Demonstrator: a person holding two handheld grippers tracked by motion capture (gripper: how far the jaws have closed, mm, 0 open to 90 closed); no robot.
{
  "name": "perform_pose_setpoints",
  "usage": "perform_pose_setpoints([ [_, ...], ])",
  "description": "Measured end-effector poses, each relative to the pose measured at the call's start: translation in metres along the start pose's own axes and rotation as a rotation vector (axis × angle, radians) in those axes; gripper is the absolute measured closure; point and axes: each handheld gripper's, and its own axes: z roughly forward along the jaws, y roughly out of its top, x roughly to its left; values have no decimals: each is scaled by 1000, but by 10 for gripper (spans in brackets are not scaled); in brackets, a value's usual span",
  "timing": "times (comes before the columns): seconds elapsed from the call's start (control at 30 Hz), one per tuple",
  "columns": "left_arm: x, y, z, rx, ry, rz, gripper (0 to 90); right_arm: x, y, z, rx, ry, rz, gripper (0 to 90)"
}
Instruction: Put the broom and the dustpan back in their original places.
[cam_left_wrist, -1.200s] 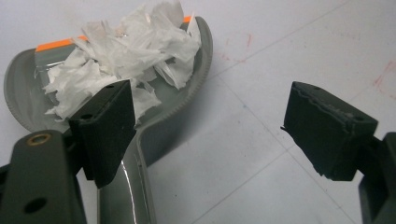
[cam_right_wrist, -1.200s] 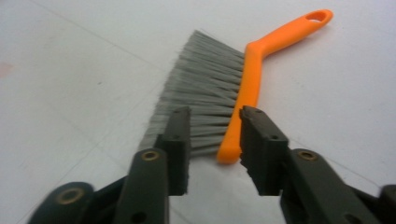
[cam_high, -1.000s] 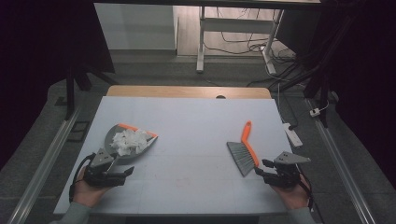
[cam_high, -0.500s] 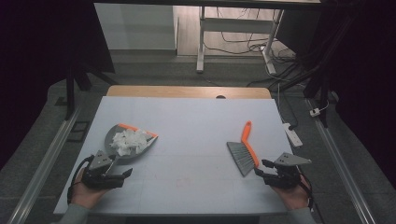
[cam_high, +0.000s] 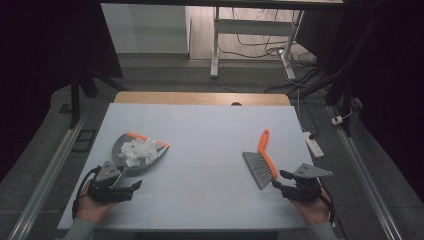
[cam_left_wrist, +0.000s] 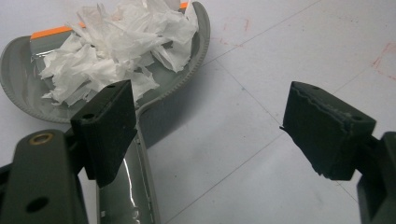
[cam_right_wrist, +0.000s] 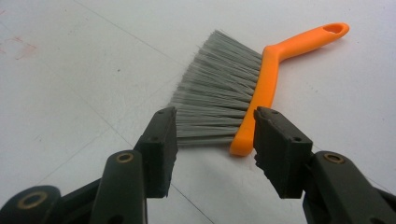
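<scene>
- Dustpan: grey plastic, glossy on the handle, ribbed rim, orange lip.
- Paper scraps: white, thin, crumpled, torn edges.
- Brush: smooth orange plastic back and handle, slight sheen; grey bristles, fine, matt.
- Table: white top, matt, faint seam lines, reddish smudges; wood edge at far side.
- Gripper pads: black, matt, rough-edged.

No text, label, brand, number or sign can be read in any of the views. Nothing is printed on the brush, the dustpan or the shredded paper. Only faint reddish smudges are seen on the table, and no letters can be made out in them.
</scene>
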Motion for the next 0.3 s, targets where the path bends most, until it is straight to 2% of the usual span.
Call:
perform_pose_setpoints([
  [0.3,1,0,0,-1,7,-5,184,1,1,-1,-8,6,-11,499],
])
